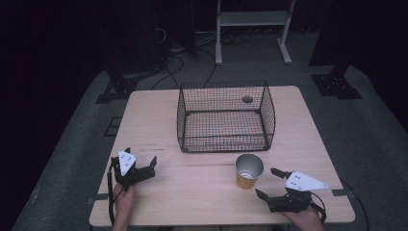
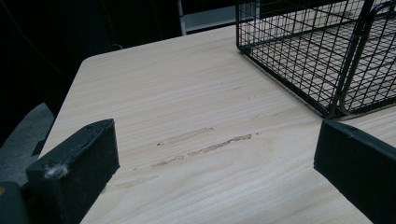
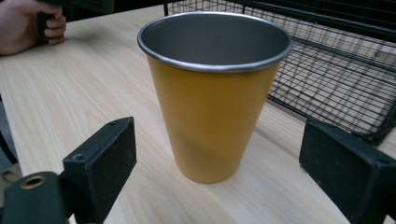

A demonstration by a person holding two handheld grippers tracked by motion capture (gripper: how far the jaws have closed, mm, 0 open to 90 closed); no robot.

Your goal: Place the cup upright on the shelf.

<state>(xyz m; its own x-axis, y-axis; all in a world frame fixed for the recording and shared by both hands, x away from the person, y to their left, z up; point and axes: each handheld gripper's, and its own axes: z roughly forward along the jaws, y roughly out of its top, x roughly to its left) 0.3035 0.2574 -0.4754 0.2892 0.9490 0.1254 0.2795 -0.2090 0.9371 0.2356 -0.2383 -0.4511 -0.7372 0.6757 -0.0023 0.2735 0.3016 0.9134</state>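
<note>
Noting a black wire basket (image 1: 226, 118) mid-bench (image 1: 159, 110), we see the yellow cup (image 1: 248, 171), steel-lined, upright before it; both hand-held grippers, left (image 1: 138, 167) and right (image 1: 269, 183), spread wide, holding nothing.

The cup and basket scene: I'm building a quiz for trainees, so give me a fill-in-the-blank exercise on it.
1. The cup stands upright on the table, its outside coloured ____.
2. The black basket is made of ____ mesh.
3. The right gripper has its jaws ____, with the cup just ahead of them.
4. The left gripper holds ____.

Missing words: yellow; wire; open; nothing
</note>
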